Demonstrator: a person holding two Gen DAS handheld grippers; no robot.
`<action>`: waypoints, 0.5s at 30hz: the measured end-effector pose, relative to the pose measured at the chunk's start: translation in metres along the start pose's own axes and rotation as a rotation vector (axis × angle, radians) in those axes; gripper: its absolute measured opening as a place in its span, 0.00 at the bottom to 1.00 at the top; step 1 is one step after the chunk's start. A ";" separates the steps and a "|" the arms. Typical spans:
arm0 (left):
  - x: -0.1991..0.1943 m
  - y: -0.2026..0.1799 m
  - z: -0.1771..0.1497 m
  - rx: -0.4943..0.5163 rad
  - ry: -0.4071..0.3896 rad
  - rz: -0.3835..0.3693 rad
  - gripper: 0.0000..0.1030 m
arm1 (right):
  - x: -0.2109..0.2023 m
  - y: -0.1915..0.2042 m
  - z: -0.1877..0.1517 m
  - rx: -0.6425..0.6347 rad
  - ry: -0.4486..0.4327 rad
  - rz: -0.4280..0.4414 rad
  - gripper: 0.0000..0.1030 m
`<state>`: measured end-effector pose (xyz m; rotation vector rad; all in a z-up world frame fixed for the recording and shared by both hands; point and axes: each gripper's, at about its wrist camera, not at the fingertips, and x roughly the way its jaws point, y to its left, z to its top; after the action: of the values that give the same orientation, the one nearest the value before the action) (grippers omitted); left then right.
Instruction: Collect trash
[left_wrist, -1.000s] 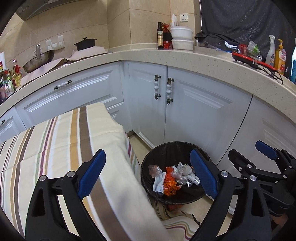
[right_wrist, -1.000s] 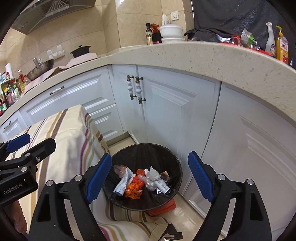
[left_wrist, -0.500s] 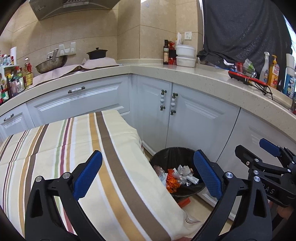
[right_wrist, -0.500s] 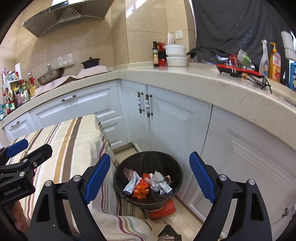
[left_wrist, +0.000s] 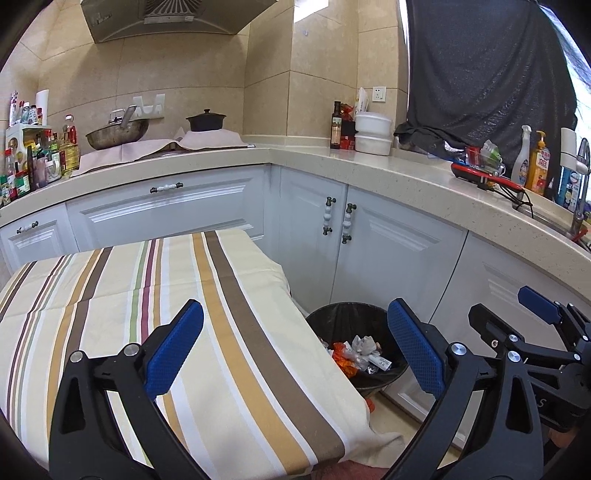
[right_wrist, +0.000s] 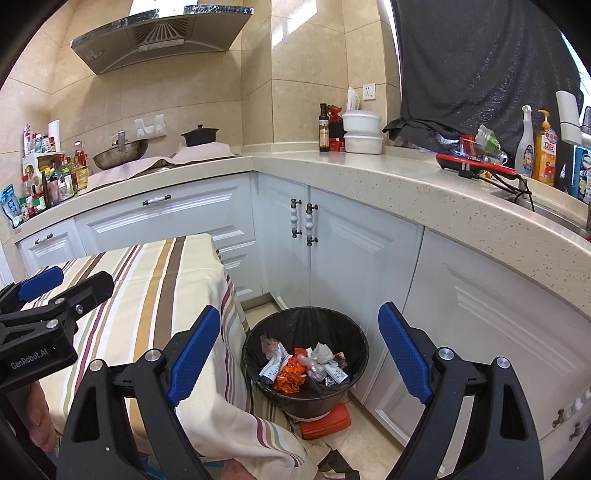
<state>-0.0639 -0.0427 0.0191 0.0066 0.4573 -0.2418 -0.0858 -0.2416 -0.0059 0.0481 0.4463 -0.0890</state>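
Both claws, left gripper (left_wrist: 295, 347) and right gripper (right_wrist: 299, 350), gape wide and empty; the trash (right_wrist: 303, 365) lies below in the bin (right_wrist: 354, 384) beside the striped table (left_wrist: 110, 295).

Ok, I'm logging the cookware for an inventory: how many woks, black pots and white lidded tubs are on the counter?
Wok: 1
Black pot: 1
White lidded tubs: 2, stacked
Total: 4
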 end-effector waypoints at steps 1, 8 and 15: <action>-0.001 0.000 -0.001 0.002 0.000 0.000 0.94 | -0.002 0.000 -0.001 0.000 -0.002 0.000 0.82; -0.003 0.001 -0.005 0.004 0.000 0.003 0.94 | -0.011 0.002 -0.003 -0.004 -0.018 -0.004 0.82; -0.010 0.002 -0.007 0.010 -0.010 0.004 0.94 | -0.016 0.002 -0.003 -0.004 -0.029 -0.004 0.82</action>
<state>-0.0756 -0.0382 0.0172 0.0167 0.4462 -0.2400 -0.1007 -0.2383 -0.0013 0.0421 0.4177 -0.0931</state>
